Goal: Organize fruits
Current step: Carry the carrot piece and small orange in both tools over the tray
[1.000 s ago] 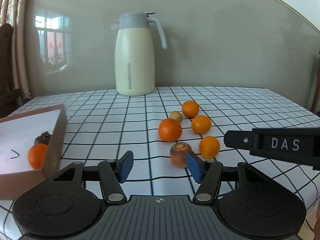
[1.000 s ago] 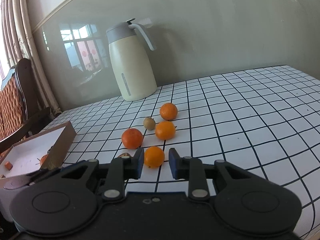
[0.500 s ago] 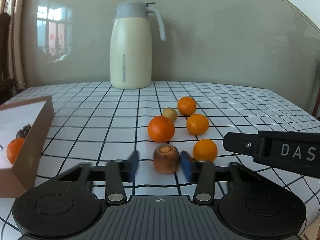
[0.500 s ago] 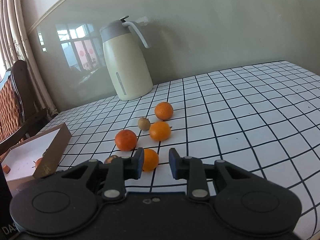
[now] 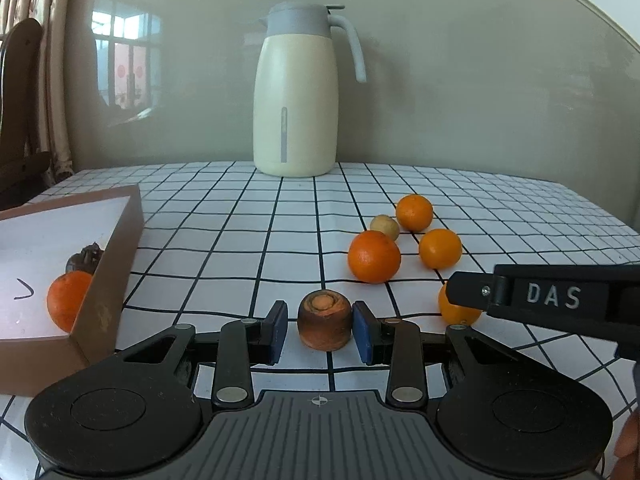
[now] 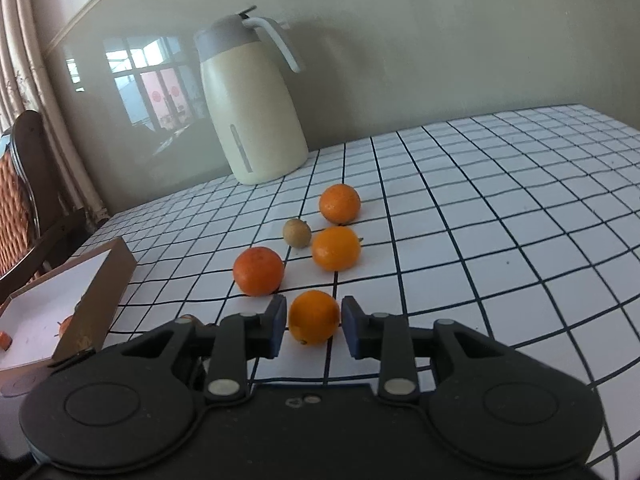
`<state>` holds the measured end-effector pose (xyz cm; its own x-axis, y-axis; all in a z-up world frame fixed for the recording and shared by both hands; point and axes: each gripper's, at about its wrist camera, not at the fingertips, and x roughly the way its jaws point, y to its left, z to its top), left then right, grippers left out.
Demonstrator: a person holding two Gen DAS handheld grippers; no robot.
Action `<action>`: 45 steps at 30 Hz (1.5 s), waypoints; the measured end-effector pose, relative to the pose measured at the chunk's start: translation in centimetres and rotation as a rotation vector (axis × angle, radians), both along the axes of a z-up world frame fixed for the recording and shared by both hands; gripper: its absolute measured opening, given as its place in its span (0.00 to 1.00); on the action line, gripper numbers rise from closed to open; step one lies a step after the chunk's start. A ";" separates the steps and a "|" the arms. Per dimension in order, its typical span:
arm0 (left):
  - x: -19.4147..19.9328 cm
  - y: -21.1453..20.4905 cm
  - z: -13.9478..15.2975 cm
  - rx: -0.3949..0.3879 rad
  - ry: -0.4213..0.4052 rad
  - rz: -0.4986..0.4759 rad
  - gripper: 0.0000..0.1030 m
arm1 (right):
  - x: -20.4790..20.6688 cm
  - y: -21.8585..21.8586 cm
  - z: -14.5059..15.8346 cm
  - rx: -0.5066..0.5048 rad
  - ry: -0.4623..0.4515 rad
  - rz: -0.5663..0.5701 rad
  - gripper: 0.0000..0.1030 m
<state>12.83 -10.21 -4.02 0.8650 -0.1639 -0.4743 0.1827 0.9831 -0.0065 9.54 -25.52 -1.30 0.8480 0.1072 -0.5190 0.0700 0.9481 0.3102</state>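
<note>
A brown carrot stub (image 5: pixel 324 326) stands on the checked tablecloth between the pads of my left gripper (image 5: pixel 320 320). Its jaws are closing: the right pad is at the stub and a slim gap shows on the left. My right gripper (image 6: pixel 314 316) has a small orange (image 6: pixel 314 316) between its pads, which touch both its sides while it rests on the cloth. In the left wrist view that orange (image 5: pixel 456 312) is half hidden behind the right gripper's finger (image 5: pixel 540 296). Three more oranges (image 5: pixel 374 256) (image 5: pixel 440 248) (image 5: pixel 414 212) and a small tan fruit (image 5: pixel 384 227) lie beyond.
A brown cardboard box (image 5: pixel 120 248) sits at the left, holding an orange (image 5: pixel 68 304) and a dark fruit (image 5: pixel 86 258). A cream jug (image 5: pixel 296 108) stands at the back by the wall. A wooden chair (image 6: pixel 24 208) is off the table's left edge.
My left gripper has come forward around the carrot stub and its jaws have narrowed from wide apart. My right gripper has moved forward, so the near orange now sits between its pads.
</note>
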 end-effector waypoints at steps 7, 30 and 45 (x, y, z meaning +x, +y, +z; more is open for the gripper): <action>0.0 -0.1 -0.3 -0.004 -0.002 0.009 0.35 | 0.1 0.6 -0.2 -0.037 -0.003 0.007 0.20; -0.9 0.4 -0.2 0.003 -0.010 0.008 0.30 | -1.8 0.5 0.5 -0.049 -0.025 0.026 0.19; -5.0 5.1 3.7 -0.010 -0.097 0.012 0.30 | -5.2 3.0 4.1 -0.063 -0.160 0.113 0.20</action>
